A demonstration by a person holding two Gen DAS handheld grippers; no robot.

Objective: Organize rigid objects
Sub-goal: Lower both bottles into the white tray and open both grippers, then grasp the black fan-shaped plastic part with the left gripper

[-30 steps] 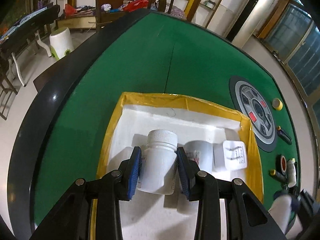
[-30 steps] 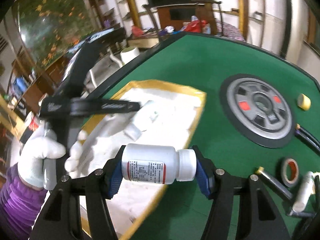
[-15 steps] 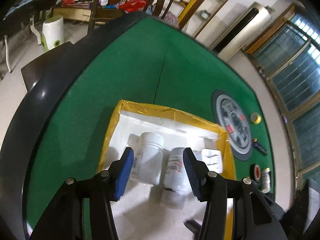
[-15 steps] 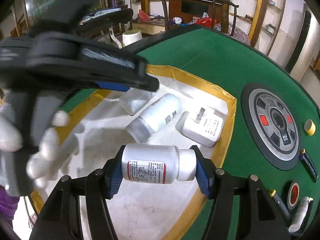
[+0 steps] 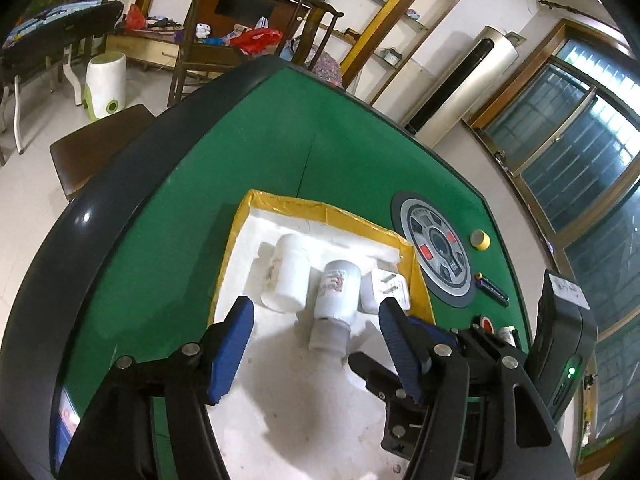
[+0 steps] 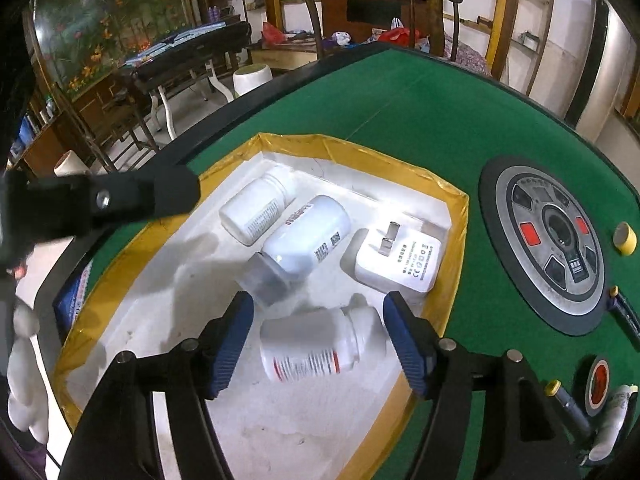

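Observation:
A white foam tray with a yellow taped rim (image 6: 456, 216) (image 5: 320, 208) lies on the green table. In it lie three white pill bottles and a white plug adapter (image 6: 400, 258) (image 5: 386, 290). My right gripper (image 6: 318, 334) is open above the nearest bottle (image 6: 316, 346), which lies on its side between the jaws, blurred. Two bottles lie farther back (image 6: 256, 210) (image 6: 308, 234); they also show in the left wrist view (image 5: 290, 274) (image 5: 338, 294). My left gripper (image 5: 316, 348) is open and empty, raised over the tray's near part.
A round grey control disc (image 6: 552, 240) is set in the table right of the tray. A yellow tape roll (image 6: 625, 238), a red tape roll (image 6: 598, 384), pens and a small tube (image 6: 612, 420) lie at the right edge. Chairs and shelves stand beyond the table.
My right gripper opened and let go of its bottle, which now lies in the tray. My left gripper opened wider and drew back and up from the two far bottles.

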